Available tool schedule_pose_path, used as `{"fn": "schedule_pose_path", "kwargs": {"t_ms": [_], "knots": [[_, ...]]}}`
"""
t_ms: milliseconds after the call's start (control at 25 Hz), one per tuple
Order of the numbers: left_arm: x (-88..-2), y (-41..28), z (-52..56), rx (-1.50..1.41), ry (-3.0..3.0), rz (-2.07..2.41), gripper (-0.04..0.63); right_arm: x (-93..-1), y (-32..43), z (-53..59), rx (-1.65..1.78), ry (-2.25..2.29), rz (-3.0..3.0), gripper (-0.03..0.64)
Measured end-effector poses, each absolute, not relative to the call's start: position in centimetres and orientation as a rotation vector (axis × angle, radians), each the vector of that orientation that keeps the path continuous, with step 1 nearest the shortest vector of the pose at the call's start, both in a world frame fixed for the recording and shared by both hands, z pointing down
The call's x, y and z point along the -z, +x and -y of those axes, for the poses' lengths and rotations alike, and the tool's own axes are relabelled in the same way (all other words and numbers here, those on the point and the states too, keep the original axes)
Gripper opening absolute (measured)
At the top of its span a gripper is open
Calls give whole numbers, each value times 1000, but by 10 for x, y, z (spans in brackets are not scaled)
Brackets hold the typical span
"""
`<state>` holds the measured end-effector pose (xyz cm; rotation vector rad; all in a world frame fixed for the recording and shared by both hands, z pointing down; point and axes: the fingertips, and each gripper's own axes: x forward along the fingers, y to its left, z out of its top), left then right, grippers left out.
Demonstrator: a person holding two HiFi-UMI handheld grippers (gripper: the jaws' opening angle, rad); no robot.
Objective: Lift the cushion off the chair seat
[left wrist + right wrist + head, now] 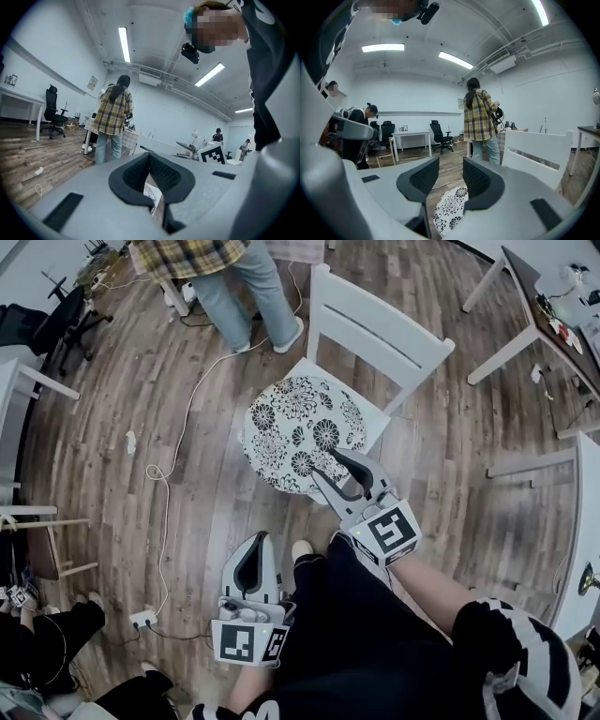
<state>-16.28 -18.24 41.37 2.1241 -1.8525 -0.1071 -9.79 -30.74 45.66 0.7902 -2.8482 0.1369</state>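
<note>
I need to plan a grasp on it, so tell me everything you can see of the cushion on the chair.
The cushion is round and flat, seemingly soft fabric, white with a black flower print. It lies flat on the seat of the white chair, covering most of it, and its near side appears to reach past the seat's edge. The right hand-held gripper hovers at that near edge with its jaws apart and its pads not pressing the cushion. Nothing else touches it.
</note>
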Motion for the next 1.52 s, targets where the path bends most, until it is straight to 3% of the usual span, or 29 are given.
{"fn": "schedule_pose_path", "kwargs": {"t_ms": [1520], "knots": [[-476, -175, 187, 84, 1968, 1868, 2, -606, -158, 373, -155, 549, 2659, 149]]}}
